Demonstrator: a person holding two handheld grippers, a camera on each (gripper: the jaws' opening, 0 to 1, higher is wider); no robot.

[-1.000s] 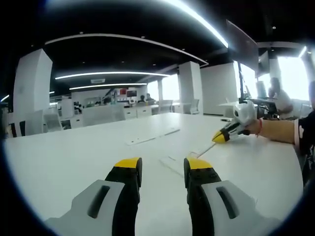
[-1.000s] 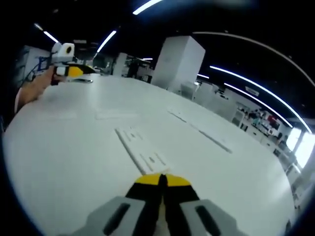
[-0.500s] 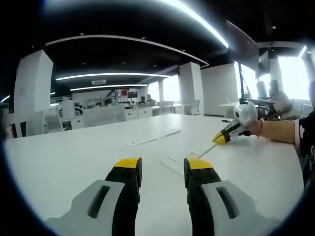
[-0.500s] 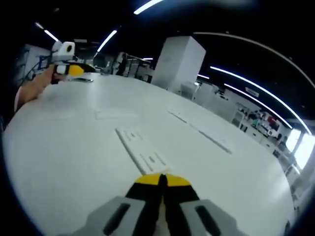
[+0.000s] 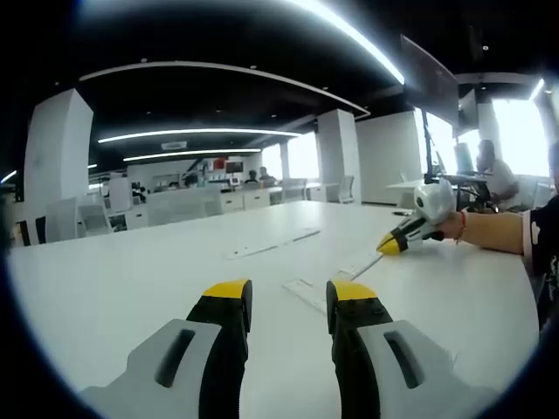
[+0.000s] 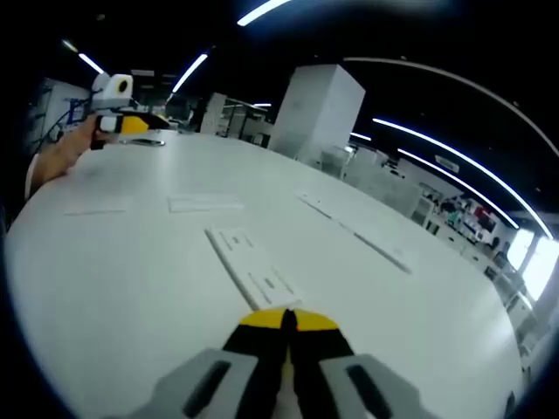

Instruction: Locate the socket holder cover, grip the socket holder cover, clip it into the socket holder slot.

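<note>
The cover [image 6: 253,271] is pinched thinly by the closed right gripper [image 6: 287,321] (left gripper [image 5: 288,301] wide, empty); slipping onto the worktop [image 6: 131,262] is risked.

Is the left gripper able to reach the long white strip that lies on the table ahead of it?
Probably yes. The left gripper is open, and only bare table lies between its jaws and the long white strip.

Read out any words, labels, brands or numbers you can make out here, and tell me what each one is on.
None can be read.
The white strip in front of the right gripper on the table: faint marks, too blurred to read.
The left gripper: plain yellow tips, no lettering.
Far screens across the room: too small to read.
</note>
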